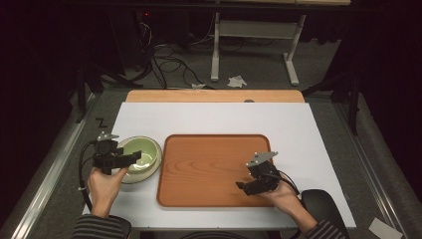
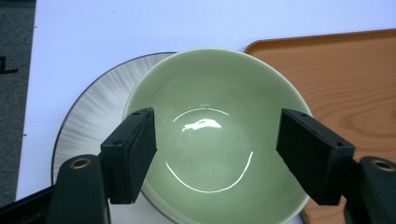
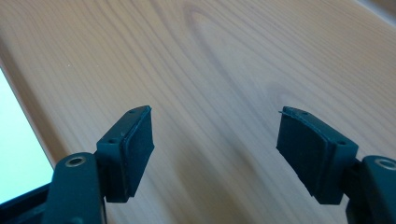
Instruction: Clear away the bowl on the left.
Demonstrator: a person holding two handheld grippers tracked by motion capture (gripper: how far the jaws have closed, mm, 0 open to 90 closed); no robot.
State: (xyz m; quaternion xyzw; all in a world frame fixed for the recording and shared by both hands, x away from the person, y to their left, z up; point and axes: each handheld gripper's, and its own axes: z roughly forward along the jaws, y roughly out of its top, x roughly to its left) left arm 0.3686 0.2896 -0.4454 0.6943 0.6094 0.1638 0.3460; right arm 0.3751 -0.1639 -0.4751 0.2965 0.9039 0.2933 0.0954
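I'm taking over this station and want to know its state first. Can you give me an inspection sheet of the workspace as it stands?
Surface: white table top, a bare wooden strip along its far edge.
Job's things: green bowl sitting on a grey-streaked plate, left of the wooden tray; nothing lies on the tray.
Clutter: nothing seen on the table.
Grippers: left gripper open, jaws spread above the bowl, not touching it; right gripper open over the tray's near right part, holding nothing.
Cables: one trails from each gripper; more lie tangled on the floor beyond the table.
Surroundings: dark room, white frame legs and scraps of paper on the floor.
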